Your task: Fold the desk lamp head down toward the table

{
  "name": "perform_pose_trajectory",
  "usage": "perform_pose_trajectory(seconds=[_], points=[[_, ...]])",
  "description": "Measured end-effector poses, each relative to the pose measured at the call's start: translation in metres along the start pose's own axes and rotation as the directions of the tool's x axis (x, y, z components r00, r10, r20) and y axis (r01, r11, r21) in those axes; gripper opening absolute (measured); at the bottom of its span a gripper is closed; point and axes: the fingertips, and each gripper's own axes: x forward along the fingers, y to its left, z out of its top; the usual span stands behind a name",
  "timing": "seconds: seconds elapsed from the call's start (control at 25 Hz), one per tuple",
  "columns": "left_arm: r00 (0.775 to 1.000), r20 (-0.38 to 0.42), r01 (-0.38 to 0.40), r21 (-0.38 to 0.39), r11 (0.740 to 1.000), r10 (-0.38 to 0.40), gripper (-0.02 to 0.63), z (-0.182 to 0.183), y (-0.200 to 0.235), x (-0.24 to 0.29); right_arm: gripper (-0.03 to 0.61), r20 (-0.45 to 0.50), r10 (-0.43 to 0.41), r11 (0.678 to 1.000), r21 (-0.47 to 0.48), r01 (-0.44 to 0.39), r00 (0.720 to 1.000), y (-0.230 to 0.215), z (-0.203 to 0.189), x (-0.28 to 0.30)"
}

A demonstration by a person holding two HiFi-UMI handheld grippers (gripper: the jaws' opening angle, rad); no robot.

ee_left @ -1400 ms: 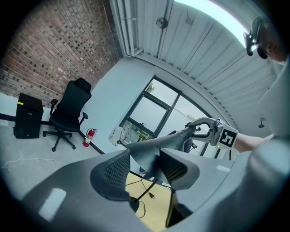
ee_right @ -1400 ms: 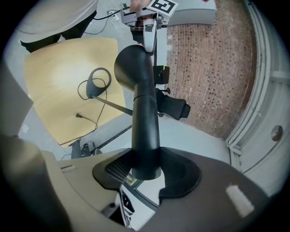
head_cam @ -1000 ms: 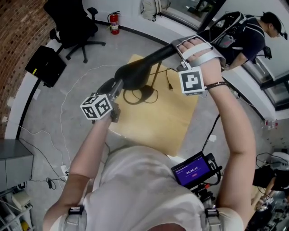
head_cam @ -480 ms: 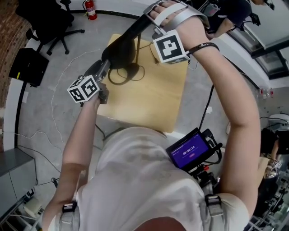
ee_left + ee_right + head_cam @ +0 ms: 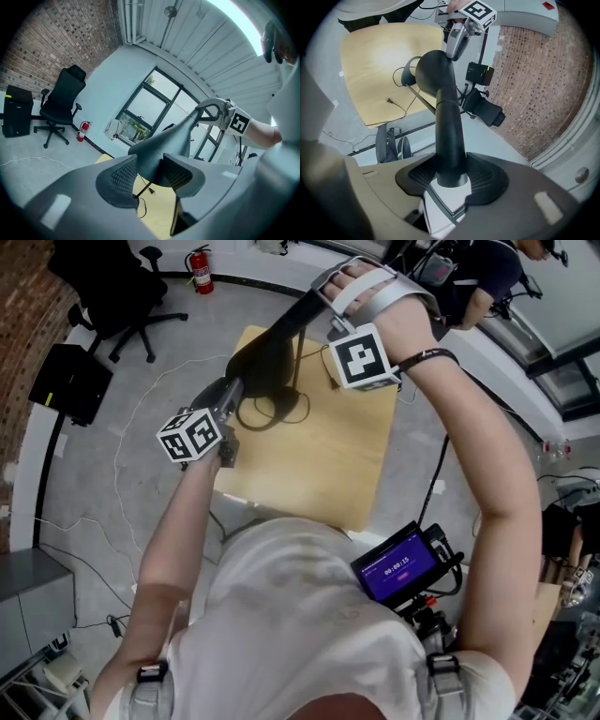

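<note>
Left gripper [image 5: 149,174] jaws were closing on the black desk lamp head [image 5: 164,143], whose tapered shade was flanked and seemingly touched by both pads. Right gripper [image 5: 452,176] was clamped on the lamp arm [image 5: 449,122], with the head raised well above the wooden worktop [image 5: 328,456]. The lamp was judged light and rigid but smooth: the cone could slip from the pads, so a firm hold on the head, with the arm braced against a stiff hinge, was judged best
</note>
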Motion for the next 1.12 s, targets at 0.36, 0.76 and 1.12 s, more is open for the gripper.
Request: perform_pose_trajectory(seconds=[0.36,0.76,1.12], points=[[0.999,-0.032,-0.003,-0.012,1.000,0.003,0.185,0.002,0.005,-0.002,0.224,0.051,-0.090,0.993,0.087,0.086,0.995,-0.008,0.007,0.001],[0.999,-0.018,-0.028,0.133,0.991,0.030,0.190,0.021,0.016,-0.035,0.267,0.146,-0.076,0.911,0.413,0.009,0.986,-0.006,0.004,-0.020],[1.000,-0.005,0.027,0.327,0.945,-0.027,0.165,0.050,-0.020,-0.060,0.193,0.169,-0.154,0.680,0.733,-0.020,0.974,0.009,-0.011,-0.050]])
